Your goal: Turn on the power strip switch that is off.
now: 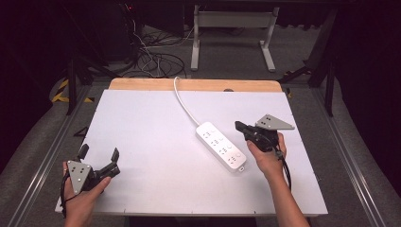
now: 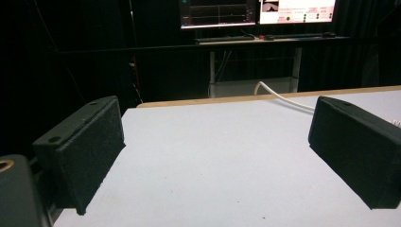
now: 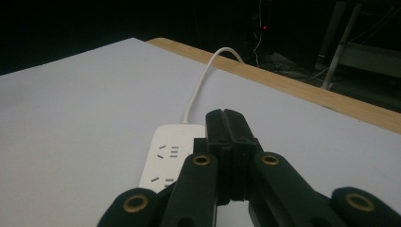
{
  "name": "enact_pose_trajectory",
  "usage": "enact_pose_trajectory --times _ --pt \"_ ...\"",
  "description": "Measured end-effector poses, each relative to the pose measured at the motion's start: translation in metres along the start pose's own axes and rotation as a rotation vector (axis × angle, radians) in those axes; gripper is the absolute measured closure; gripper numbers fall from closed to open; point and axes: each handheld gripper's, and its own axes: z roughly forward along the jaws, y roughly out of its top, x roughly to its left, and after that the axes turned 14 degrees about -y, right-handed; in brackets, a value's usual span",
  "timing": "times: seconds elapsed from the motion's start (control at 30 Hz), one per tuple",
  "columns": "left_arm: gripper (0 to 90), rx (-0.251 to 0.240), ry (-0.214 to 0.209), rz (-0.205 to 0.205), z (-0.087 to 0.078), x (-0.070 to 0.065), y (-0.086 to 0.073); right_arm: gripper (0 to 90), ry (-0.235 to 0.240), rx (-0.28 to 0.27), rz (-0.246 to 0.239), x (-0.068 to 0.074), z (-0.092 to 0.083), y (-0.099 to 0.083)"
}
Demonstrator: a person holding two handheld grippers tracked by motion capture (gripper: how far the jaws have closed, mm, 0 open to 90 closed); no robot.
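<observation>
The right tongs (image 1: 240,126) are hovering clenched and empty just beside the white power strip (image 1: 221,146), which is lying slantwise right of the counter's (image 1: 142,123) middle, its cord (image 1: 183,101) trailing off the far edge. The left tongs (image 1: 99,153) are resting released at the near left corner, well apart. Nothing is plugged in or gripped, so the work is probably only beginning.
</observation>
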Motion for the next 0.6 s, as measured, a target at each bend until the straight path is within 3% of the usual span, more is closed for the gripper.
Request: enact_pose_trajectory --times 0.43,0.6 --pt "5.2 0.002 -0.005 -0.004 0.001 -0.001 0.000 90.0 0.010 -0.115 0.048 -0.017 -0.027 -0.021" --pt "5.2 0.002 -0.007 -0.002 0.002 -0.001 0.000 90.0 0.004 -0.156 0.057 -0.017 -0.037 -0.027"
